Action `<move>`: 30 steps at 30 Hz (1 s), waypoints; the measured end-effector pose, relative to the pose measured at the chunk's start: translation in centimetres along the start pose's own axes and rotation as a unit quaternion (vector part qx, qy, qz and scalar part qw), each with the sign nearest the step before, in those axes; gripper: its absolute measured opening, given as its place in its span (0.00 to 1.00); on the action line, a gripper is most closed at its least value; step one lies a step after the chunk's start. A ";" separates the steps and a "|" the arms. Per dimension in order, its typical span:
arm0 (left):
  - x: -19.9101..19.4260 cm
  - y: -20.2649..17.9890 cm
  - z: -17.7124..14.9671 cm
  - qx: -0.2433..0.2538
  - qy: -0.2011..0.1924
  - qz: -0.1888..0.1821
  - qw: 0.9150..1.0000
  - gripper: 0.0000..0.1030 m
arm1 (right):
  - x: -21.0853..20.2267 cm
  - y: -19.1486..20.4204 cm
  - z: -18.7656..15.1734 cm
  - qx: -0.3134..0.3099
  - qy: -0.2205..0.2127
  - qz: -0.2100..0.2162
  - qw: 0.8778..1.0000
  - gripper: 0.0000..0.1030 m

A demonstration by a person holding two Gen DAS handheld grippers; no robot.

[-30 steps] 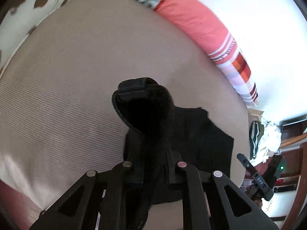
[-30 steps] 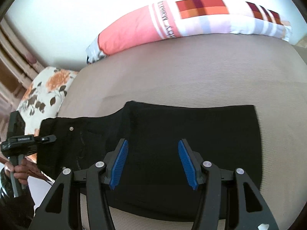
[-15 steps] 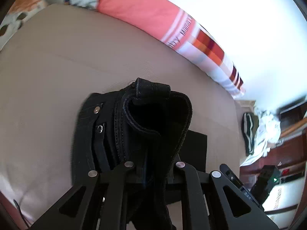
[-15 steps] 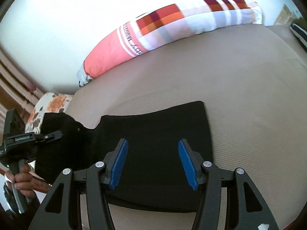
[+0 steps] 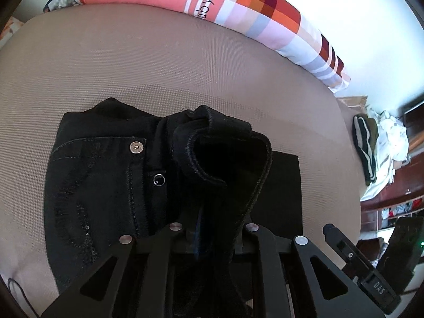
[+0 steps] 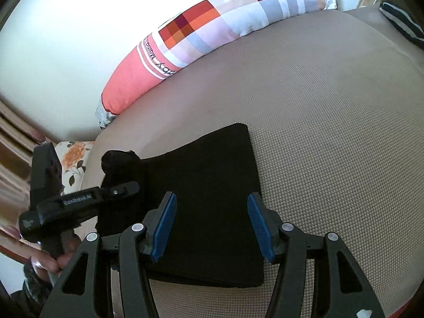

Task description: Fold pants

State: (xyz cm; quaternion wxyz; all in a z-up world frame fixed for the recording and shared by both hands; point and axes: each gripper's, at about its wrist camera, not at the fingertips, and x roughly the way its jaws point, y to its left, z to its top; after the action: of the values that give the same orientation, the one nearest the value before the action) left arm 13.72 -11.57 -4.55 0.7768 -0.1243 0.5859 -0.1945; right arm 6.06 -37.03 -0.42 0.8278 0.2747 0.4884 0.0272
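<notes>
Pants (image 5: 106, 185), black, lie on the beige bed (image 5: 185, 66) and fill the lower centre of the left wrist view, with a second point of reference in the right wrist view, where the flat folded leg portion sits at centre frame. Left tool (image 5: 212, 234) is clamped on a bunched part of the waistband, which rises in a thick roll above its tips; the snap button (image 5: 136, 148) shows at centre left. Right tool (image 6: 212, 225) hangs spread wide over the flat leg panel, blue pads (image 6: 164, 222) apart and gripping nothing.

Judging by how things lie, the legs are already doubled into a neat rectangle, while the waist end is lifted and not yet laid over it. What is left seems to be that last fold and a smoothing, though the layers under the dark cloth are hard to count. A long patterned pillow (image 6: 212, 31) runs along the upper part of the frame.
</notes>
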 end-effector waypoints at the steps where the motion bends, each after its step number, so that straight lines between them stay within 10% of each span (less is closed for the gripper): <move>1: 0.1 -0.1 0.0 -0.001 -0.001 -0.002 1.000 0.19 | 0.1 -0.1 0.0 0.002 0.001 0.001 1.000 0.53; 11: -2.8 -0.5 -0.7 0.037 -0.019 -0.063 0.997 0.59 | 0.5 -0.1 -0.4 0.008 0.016 0.018 1.000 0.53; 19: -7.4 5.2 -1.4 0.034 -0.083 0.038 0.995 0.61 | 4.0 1.4 0.3 -0.023 0.104 0.110 0.988 0.53; 30: -7.0 12.5 -3.6 -0.036 -0.071 0.093 0.992 0.61 | 10.0 3.2 1.2 -0.078 0.181 0.118 0.973 0.53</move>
State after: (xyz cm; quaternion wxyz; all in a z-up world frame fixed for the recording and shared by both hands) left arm 10.60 2.83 -4.78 0.8264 -0.1106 0.5447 -0.0906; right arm 12.96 -31.70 -6.41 0.7353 0.2555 0.5907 0.2125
